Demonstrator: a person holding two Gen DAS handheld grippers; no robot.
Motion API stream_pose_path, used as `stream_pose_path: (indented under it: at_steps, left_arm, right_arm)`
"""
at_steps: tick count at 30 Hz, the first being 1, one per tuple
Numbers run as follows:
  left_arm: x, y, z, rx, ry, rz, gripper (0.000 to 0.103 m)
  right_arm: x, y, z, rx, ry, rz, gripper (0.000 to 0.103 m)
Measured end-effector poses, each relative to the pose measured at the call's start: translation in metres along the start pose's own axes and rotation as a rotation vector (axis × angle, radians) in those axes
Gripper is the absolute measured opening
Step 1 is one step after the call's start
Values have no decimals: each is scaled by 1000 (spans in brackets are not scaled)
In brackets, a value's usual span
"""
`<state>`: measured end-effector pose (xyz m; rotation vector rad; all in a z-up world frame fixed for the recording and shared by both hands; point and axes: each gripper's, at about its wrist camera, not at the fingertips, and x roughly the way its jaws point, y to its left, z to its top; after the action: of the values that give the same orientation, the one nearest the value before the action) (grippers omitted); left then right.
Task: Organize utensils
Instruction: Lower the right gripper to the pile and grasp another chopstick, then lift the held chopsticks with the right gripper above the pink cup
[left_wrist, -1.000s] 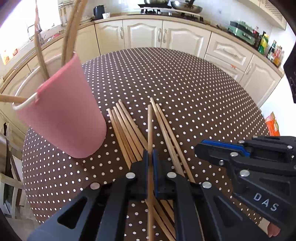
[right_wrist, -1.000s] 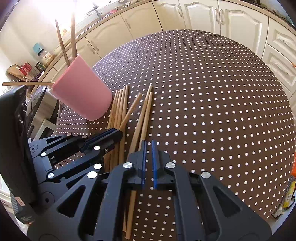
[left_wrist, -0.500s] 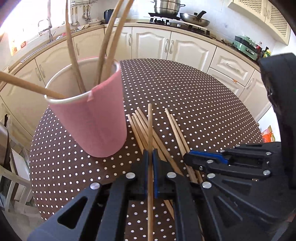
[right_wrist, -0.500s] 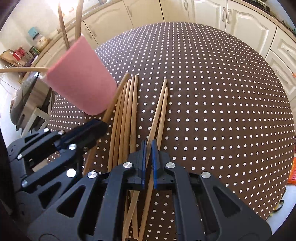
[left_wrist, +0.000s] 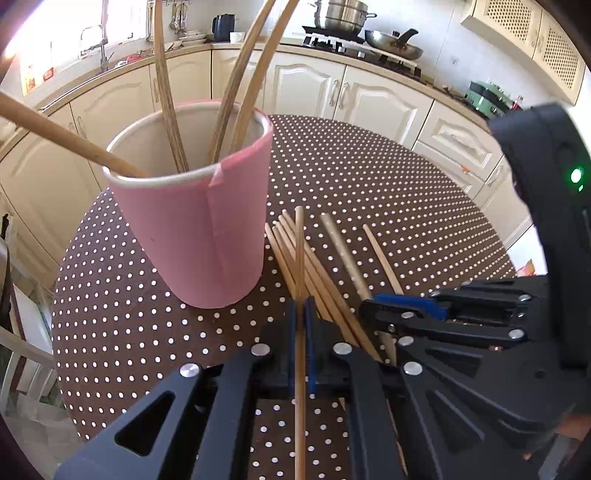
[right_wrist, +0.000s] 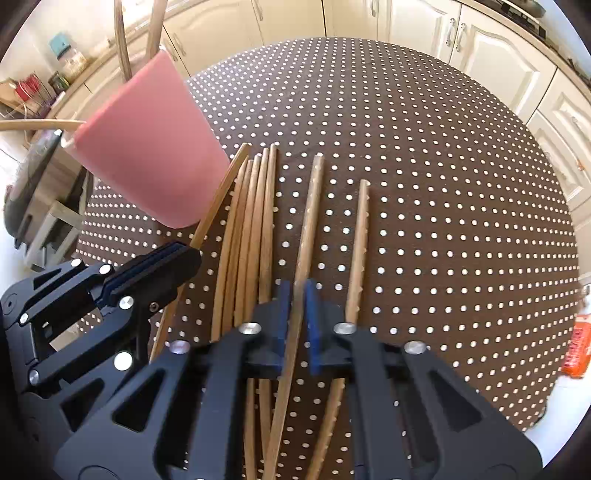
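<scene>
Both hands are working over the round desk (left_wrist: 388, 177) with its dotted brown cloth. The left hand-held gripper (left_wrist: 303, 314) is clamped tight on a single chopstick (left_wrist: 300, 251), the stick running straight out between its blue pads toward the pink cup (left_wrist: 192, 236). That cup is standing just to the left of the loose sticks, with several chopsticks already leaning out of it.

The right hand-held gripper (right_wrist: 295, 295) is likewise closed on a chopstick of its own (right_wrist: 308, 221), the one lying just right of the bundle of loose chopsticks (right_wrist: 251, 221); one more is lying beside it, further right. In the right wrist view this stick looks to be still lying along the cloth rather than lifted clear, though I cannot be sure.

As I judge it, the step in hand is the carrying of picked sticks to the cup, with the left one nearest to going in. The next move is calling for that stick's tip to be raised above the rim and tipped steeply down, threading between the ones already inside without nudging the light cup over.
</scene>
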<state>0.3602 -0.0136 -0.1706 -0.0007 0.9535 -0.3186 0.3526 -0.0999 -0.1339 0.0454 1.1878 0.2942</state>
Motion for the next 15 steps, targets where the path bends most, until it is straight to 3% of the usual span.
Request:
stream_pose_path:
  at_steps: [11, 15]
  left_arm:
    - [-58, 9, 1, -19, -183, -112, 5]
    - [-77, 11, -2, -1, -247, -139, 5]
  right_arm:
    - [-60, 0, -11, -13, -210, 118, 7]
    - [-80, -5, -14, -30, -245, 139, 7]
